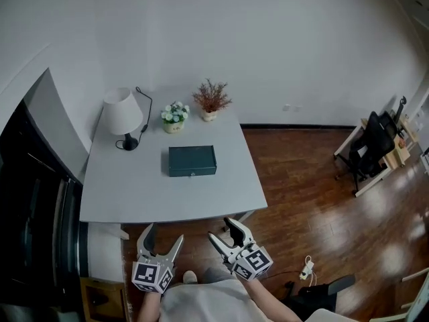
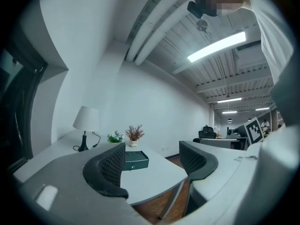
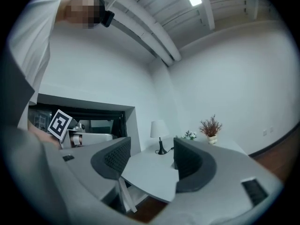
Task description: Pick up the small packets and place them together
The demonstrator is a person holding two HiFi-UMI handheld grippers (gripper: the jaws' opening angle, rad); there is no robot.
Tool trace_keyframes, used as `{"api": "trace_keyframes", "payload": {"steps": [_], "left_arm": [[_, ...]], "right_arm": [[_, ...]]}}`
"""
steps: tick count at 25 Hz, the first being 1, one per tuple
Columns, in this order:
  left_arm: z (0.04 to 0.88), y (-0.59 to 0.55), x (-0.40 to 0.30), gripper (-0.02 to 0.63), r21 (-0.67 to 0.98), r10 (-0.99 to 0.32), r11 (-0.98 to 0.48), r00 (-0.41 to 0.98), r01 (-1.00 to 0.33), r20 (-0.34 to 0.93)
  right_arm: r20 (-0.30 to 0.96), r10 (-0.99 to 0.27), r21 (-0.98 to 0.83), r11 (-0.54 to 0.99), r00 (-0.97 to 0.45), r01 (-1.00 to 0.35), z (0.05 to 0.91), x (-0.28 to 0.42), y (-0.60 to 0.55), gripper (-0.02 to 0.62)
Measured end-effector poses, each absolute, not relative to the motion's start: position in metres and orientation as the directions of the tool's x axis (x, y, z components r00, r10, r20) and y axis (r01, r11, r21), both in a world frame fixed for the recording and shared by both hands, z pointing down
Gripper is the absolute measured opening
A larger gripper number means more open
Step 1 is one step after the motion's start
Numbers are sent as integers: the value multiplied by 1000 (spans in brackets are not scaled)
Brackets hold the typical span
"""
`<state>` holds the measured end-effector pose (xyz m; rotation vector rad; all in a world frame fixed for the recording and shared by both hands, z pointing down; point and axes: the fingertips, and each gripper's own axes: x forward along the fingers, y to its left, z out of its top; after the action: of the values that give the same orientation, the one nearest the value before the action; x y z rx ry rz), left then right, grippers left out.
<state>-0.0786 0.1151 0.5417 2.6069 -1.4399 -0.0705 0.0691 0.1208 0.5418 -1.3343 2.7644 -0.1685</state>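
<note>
with left gripper [image 1: 165, 233] and right gripper [image 1: 218, 227] jaws spread empty, we should advance squarely on the dark green rectangular box [image 1: 192, 161] mid-frame.

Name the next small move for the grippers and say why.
Probably reach both forward over the table toward the box. The left gripper and right gripper hang open and empty, short of the table's near edge. No packets show on top: only a lamp, two potted plants and the box, so they may be inside it, though that cannot be seen.
</note>
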Motion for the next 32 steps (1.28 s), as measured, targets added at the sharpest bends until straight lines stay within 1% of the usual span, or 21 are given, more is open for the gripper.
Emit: {"api": "trace_keyframes", "payload": {"steps": [5, 8, 12, 18, 26, 29, 32], "left_arm": [[551, 79, -69, 344, 186, -820, -550, 569, -814, 63], [554, 50, -68, 344, 172, -828, -541, 557, -824, 61], [558, 2, -66, 344, 182, -857, -493, 511, -851, 63], [546, -66, -47, 344, 141, -861, -492, 504, -859, 69], [551, -124, -38, 344, 127, -899, -419, 431, -899, 83], [552, -137, -35, 344, 124, -895, -427, 438, -896, 86], [560, -146, -35, 344, 139, -887, -438, 452, -888, 95]], "right_arm": [[11, -800, -143, 592, -599, -793, 551, 78, 86, 281], [13, -799, -152, 593, -602, -791, 558, 83, 54, 279], [21, -781, -174, 612, -624, -772, 565, 89, 6, 279], [38, -726, -226, 663, -686, -714, 575, 91, -68, 279], [187, -584, -317, 725, -790, -611, 631, 88, -120, 279], [261, -555, -351, 708, -790, -613, 657, 84, -134, 278], [361, -520, -400, 664, -774, -632, 688, 80, -140, 279]]}}
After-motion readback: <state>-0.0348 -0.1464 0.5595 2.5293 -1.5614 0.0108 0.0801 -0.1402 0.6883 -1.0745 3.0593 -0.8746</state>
